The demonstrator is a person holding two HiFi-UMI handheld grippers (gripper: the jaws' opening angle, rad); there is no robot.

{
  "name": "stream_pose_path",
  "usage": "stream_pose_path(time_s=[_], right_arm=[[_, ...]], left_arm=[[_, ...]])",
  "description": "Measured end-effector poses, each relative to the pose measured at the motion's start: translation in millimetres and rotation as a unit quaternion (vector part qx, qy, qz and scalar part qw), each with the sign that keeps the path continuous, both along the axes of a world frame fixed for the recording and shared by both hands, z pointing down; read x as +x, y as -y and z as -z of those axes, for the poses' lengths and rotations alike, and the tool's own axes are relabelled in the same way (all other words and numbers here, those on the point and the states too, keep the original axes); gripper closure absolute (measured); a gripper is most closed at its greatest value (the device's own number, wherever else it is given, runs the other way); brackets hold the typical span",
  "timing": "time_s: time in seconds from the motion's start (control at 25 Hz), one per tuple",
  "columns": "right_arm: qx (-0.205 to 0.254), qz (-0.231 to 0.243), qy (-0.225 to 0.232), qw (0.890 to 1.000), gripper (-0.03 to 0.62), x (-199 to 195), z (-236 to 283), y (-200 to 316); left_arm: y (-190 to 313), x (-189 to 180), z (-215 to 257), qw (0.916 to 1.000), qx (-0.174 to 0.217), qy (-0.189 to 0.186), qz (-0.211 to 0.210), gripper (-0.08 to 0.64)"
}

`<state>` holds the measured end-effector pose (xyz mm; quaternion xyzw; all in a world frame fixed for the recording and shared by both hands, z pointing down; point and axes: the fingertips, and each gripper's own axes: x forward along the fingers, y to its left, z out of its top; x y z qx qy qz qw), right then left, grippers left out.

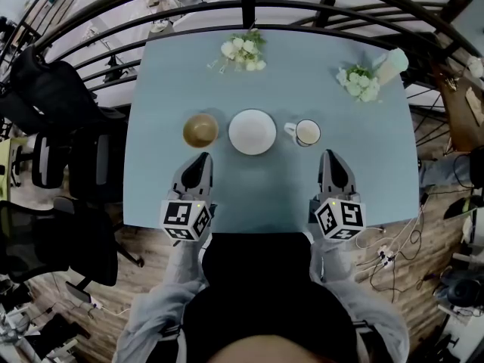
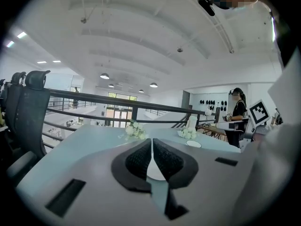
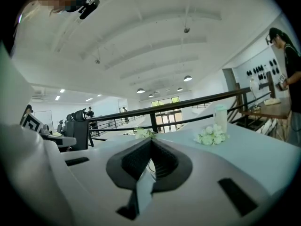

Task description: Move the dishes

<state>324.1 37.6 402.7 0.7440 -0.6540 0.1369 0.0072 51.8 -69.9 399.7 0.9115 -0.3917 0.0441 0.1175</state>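
Three dishes stand in a row on the light blue table (image 1: pixel 363 172): a tan bowl (image 1: pixel 200 130) at left, a white plate (image 1: pixel 252 131) in the middle, a white mug (image 1: pixel 305 133) at right. My left gripper (image 1: pixel 201 158) rests on the table just below the bowl, jaws shut and empty. My right gripper (image 1: pixel 330 155) sits below and right of the mug, also shut and empty. In the left gripper view the closed pads (image 2: pixel 139 160) hide most of the plate (image 2: pixel 155 172); the mug rim (image 2: pixel 193 144) shows beyond. In the right gripper view the pads (image 3: pixel 162 160) meet at the tips.
Two bunches of white flowers lie at the table's far side (image 1: pixel 243 51) (image 1: pixel 360 82), with a pale bottle (image 1: pixel 391 66) by the right one. A black railing (image 1: pixel 249 6) runs behind the table. Black office chairs (image 1: pixel 53 112) stand at left. A person (image 2: pixel 236 114) stands far right.
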Motion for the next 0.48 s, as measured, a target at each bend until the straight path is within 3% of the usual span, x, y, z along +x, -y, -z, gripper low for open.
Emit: stream_pose_path(time_s=[0.48], right_arm=[[-0.004,0.003,0.009,1.000,0.584,-3.0,-2.0,-2.4]], left_arm=[[-1.1,2.2,-1.7,1.0000,-0.004,0.000,-0.004,0.536]])
